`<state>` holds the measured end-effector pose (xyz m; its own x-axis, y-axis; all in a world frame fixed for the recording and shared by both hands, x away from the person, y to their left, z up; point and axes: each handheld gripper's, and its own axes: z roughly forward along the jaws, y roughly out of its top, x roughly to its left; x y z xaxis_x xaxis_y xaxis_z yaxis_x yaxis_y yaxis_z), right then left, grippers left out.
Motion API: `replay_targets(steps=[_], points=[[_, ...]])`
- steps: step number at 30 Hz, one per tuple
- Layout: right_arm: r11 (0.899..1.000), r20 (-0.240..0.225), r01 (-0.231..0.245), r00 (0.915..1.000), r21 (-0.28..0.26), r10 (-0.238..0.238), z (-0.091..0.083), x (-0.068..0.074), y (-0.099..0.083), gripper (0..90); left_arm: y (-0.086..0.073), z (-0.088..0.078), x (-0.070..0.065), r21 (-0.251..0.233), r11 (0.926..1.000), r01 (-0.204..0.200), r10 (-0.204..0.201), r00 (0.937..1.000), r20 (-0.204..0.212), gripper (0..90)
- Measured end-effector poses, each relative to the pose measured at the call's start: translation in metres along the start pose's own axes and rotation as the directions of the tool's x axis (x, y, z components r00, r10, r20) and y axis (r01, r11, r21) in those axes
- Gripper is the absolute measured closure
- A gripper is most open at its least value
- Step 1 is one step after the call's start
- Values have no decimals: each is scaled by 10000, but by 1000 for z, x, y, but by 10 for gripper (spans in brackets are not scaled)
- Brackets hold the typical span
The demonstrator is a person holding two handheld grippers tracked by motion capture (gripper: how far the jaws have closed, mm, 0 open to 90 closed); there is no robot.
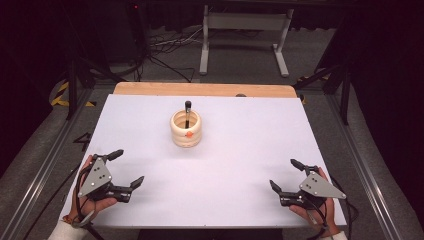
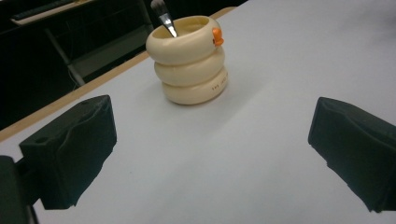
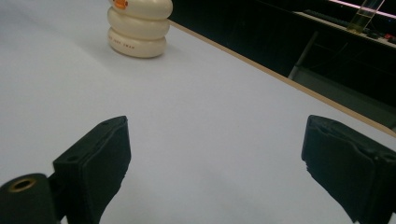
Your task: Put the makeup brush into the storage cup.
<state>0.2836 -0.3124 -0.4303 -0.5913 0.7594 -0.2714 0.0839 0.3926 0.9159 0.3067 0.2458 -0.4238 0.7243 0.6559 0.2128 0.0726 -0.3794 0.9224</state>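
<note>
A cream ribbed holder (image 1: 186,128) with a small orange mark stands upright near the middle of the white table (image 1: 240,150). A dark-handled tool (image 1: 187,111) sticks up out of it. In the left gripper view the holder (image 2: 191,60) sits ahead with the tool (image 2: 163,18) leaning in it. My left gripper (image 1: 126,168) rests at the near left, open and empty. My right gripper (image 1: 286,175) rests at the near right, open and empty. The holder (image 3: 138,25) is far ahead in the right gripper view.
A wooden strip (image 1: 200,89) borders the table's far edge. Beyond it are a white desk frame (image 1: 245,30) and cables on the floor. Metal rails run along both sides of the table.
</note>
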Motion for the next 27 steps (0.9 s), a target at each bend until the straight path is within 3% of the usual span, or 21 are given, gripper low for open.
replay_targets(steps=[3, 9, 13, 17, 24, 27], points=[[10000, 2, -26, 10000, -85, 26, -1, 0, 1, 88, -10, -2, -3, 8, 9983, 575, -575, 9982, 169, 24], [10000, 8, 4, 10000, -81, -4, -2, 1, 2, 88, -25, -11, -9, 226, 9938, 1089, -1097, 9932, 390, 26], [10000, -4, 18, 10000, -15, -18, -2, 0, 1, 87, -32, -16, -9, 103, 9882, 1531, -1534, 9871, 458, 28], [10000, 2, 24, 10000, -25, -24, -2, 1, 2, 87, -34, -13, -10, 88, 9874, 1578, -1580, 9862, 497, 31], [9999, -19, 93, 10000, 39, -93, 0, 3, 2, 87, -32, -12, -14, 233, 9939, 1076, -1087, 9927, 522, 31], [9998, -13, 165, 9999, 57, -165, 0, 4, 2, 87, -31, -15, -13, 90, 9934, 1145, -1148, 9922, 488, 31]])
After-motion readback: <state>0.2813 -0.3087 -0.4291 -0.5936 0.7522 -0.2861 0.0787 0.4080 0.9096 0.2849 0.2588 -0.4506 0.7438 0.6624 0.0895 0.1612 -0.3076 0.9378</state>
